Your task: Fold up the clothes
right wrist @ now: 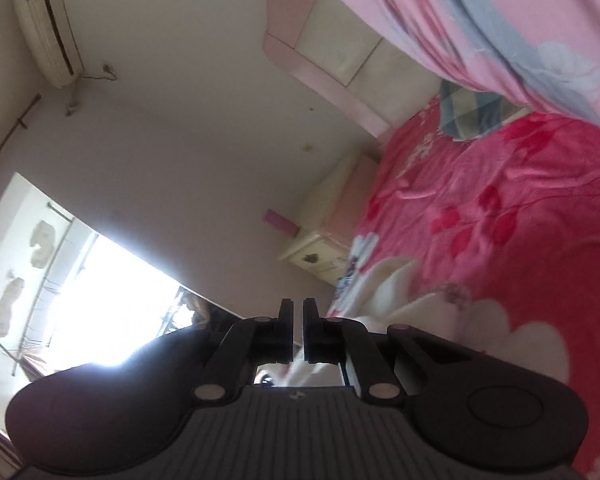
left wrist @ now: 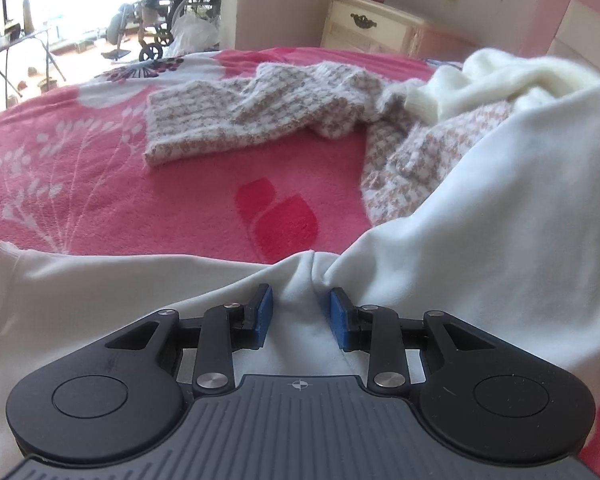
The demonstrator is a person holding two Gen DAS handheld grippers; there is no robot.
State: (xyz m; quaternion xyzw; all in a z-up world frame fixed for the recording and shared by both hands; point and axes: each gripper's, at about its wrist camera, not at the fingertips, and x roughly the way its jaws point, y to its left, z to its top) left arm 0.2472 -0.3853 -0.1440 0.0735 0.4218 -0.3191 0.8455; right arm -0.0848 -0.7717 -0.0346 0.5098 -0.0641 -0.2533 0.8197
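A white garment [left wrist: 480,240] lies across the near part of the pink flowered blanket [left wrist: 140,200]. My left gripper [left wrist: 302,292] is shut on a bunched fold of it, pinched between the blue pads [left wrist: 265,308]. Farther back lie a brown-and-white checked knit sweater [left wrist: 260,112] and a cream fluffy garment [left wrist: 500,76]. In the right wrist view my right gripper [right wrist: 298,304] is tilted sideways above the blanket [right wrist: 500,240], its jaws nearly touching. A scrap of white cloth [right wrist: 300,368] shows under the fingers; I cannot tell whether it is pinched.
A cream nightstand [left wrist: 372,28] stands beyond the bed by the pink headboard [right wrist: 332,56]. A wheelchair [left wrist: 172,12] stands in the bright doorway. A pink and grey quilt [right wrist: 480,20] is heaped at the head of the bed. An air conditioner [right wrist: 48,36] hangs on the wall.
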